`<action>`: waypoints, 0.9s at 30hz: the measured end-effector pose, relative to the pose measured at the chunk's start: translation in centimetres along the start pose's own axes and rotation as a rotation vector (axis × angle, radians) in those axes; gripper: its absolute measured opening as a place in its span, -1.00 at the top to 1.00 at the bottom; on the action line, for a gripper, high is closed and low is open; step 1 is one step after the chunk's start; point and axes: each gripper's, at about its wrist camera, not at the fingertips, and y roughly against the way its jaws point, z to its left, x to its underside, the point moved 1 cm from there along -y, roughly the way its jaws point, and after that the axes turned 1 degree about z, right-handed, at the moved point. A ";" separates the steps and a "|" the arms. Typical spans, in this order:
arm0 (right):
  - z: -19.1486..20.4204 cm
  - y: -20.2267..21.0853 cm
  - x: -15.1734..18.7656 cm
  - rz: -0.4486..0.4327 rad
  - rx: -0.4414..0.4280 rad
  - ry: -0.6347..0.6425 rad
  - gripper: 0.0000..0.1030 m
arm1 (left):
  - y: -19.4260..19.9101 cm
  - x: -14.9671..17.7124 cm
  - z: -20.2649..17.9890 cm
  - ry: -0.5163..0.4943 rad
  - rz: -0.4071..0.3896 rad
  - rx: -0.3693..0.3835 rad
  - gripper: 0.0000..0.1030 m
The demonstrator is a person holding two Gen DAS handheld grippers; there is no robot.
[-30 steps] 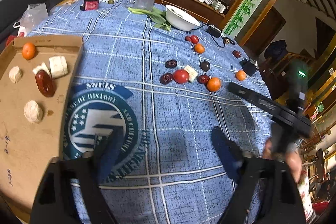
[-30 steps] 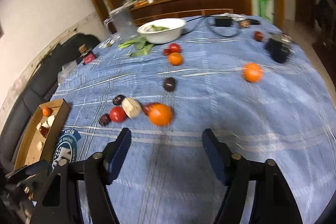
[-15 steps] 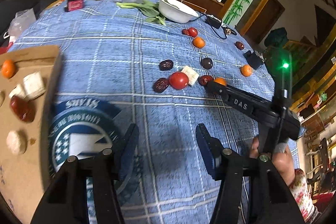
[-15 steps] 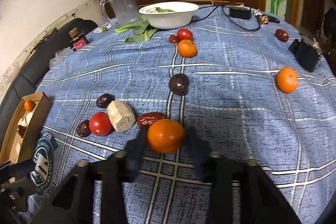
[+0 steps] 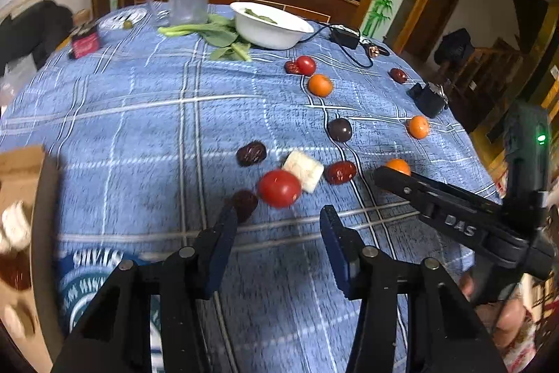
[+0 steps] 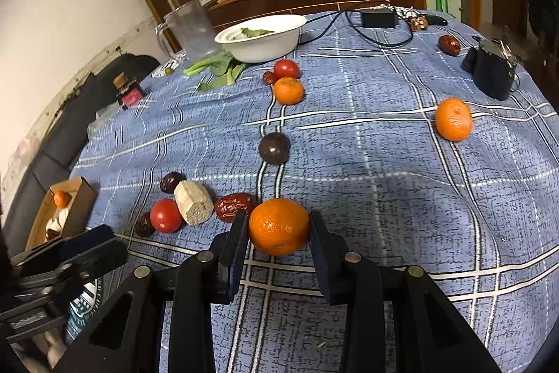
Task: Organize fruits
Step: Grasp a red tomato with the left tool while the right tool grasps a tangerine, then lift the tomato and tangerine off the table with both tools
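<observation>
Fruit lies scattered on the blue checked tablecloth. My right gripper (image 6: pixel 277 228) is shut on an orange mandarin (image 6: pixel 278 226) that rests on the cloth; it also shows in the left wrist view (image 5: pixel 398 166) behind the right gripper's finger. My left gripper (image 5: pixel 277 222) is open and empty, just short of a red tomato (image 5: pixel 278 188), with a dark date (image 5: pixel 245 204) by its left fingertip. A white cut chunk (image 5: pixel 303 170) and a red date (image 5: pixel 340 172) lie beside the tomato. A cardboard box (image 6: pixel 66 210) with some fruit in it stands at the left.
Further back lie a dark plum (image 6: pixel 274 147), two more mandarins (image 6: pixel 453 119) (image 6: pixel 288 90), a tomato (image 6: pixel 285 69), a white bowl (image 6: pixel 262 37), green leaves (image 6: pixel 218 67), a clear jug (image 6: pixel 190 30), a black charger with cable (image 6: pixel 379 18) and a black object (image 6: pixel 492 72).
My right gripper moved forward and closed on the mandarin. My left gripper moved forward and right from the box toward the tomato cluster.
</observation>
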 end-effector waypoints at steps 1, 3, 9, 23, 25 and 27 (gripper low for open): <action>-0.1 0.0 -0.1 0.000 -0.005 -0.008 0.29 | -0.4 -0.2 -0.1 -0.011 0.002 -0.006 0.07; -0.3 0.1 -0.1 0.001 -0.012 -0.018 0.29 | -1.4 -0.5 -0.3 -0.026 0.014 -0.011 0.07; -0.2 0.1 0.0 0.006 -0.023 -0.019 0.29 | -2.4 -1.4 -0.6 -0.067 -0.016 -0.021 0.07; -0.2 -0.2 0.0 0.019 -0.025 -0.025 0.29 | -3.5 -0.4 -2.9 -0.244 -0.048 -0.141 0.44; -0.2 -0.2 0.0 0.016 -0.024 -0.024 0.29 | -3.4 -0.4 -2.5 -0.228 -0.053 -0.131 0.46; -0.2 -0.2 0.0 0.014 -0.025 -0.024 0.29 | -3.1 -0.3 -2.4 -0.214 -0.059 -0.126 0.47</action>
